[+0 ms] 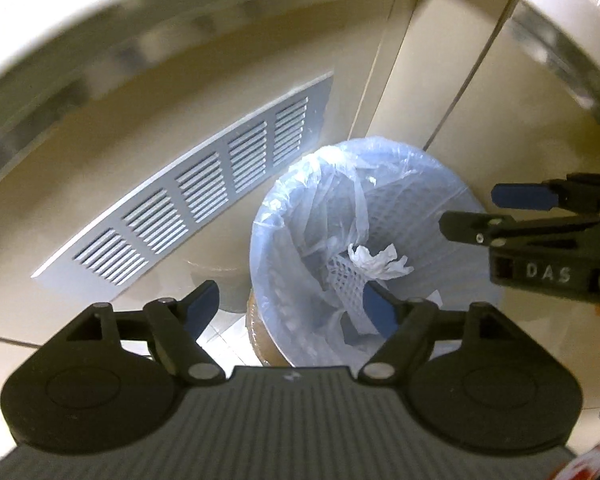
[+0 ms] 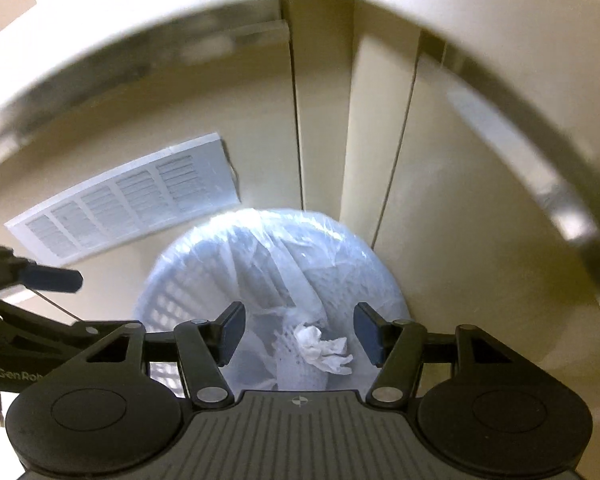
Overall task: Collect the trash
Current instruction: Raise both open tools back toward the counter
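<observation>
Crumpled tissue (image 2: 323, 350), white, lying inside lined waste basket (image 2: 188, 304).
Basket: pale mesh, translucent blue bag, white foam netting (image 1: 342, 282) under the tissue; beside louvred vent (image 1: 204, 188). Left gripper (image 1: 294, 306) marked "GenRob…", right gripper (image 2: 298, 334) marked "DAS": both jaws apart, empty, above the basket.

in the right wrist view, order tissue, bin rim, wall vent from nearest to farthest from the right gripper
1. tissue, below and between the open fingers, inside the bin
2. bin rim, far edge, ahead
3. wall vent, up left on the wall beyond the bin
</observation>
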Action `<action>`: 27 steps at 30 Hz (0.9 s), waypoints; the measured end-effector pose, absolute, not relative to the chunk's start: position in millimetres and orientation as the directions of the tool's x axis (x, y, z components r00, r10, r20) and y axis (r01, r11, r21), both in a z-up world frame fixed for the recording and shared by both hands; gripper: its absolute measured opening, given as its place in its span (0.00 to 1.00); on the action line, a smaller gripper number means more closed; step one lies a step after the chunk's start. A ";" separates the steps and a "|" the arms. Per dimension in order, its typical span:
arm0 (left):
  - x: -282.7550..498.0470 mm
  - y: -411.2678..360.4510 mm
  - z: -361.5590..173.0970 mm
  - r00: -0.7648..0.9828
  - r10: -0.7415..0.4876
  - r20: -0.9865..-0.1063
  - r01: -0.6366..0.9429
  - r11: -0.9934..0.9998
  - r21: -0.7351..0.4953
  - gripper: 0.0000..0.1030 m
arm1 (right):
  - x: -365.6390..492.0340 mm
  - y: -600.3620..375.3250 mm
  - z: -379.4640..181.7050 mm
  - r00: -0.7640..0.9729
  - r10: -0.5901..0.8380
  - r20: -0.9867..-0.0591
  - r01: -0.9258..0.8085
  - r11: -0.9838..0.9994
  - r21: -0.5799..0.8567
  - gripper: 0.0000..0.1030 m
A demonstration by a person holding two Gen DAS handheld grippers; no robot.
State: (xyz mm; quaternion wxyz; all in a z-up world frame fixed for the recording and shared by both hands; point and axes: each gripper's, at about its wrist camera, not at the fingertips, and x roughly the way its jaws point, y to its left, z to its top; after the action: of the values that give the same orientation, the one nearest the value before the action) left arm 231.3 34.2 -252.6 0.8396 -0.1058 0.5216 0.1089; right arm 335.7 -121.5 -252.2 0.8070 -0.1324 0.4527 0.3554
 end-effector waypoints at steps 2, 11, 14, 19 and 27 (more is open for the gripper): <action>224.8 34.7 -241.8 0.445 0.076 -0.892 -0.298 0.952 -0.067 0.76 | 332.7 -122.1 -237.1 0.336 0.474 -0.813 -0.699 0.704 0.122 0.58; 195.7 32.0 -174.7 0.531 0.094 -0.842 -0.304 0.949 -0.085 0.81 | 318.0 -129.4 -154.2 0.333 0.619 -0.712 -0.759 0.624 0.187 0.58; 190.1 30.6 -147.0 0.576 0.112 -0.809 -0.311 0.946 -0.090 0.83 | 317.4 -132.8 -126.1 0.364 0.648 -0.669 -0.773 0.611 0.172 0.58; 189.4 30.3 -101.3 0.655 0.172 -0.736 -0.356 0.929 -0.100 0.87 | 331.1 -133.1 -89.8 0.393 0.692 -0.605 -0.776 0.603 0.186 0.58; 209.1 51.4 -60.1 0.657 0.343 -0.671 -0.505 0.861 -0.056 0.88 | 353.4 -118.4 -58.0 0.380 0.741 -0.553 -0.815 0.551 0.178 0.58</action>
State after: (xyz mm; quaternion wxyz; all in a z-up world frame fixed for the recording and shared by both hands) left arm 209.1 51.4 -60.1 0.9025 -0.1195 0.3407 0.2349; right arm 353.4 -118.4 -58.0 0.8284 -0.0621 0.2988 0.4696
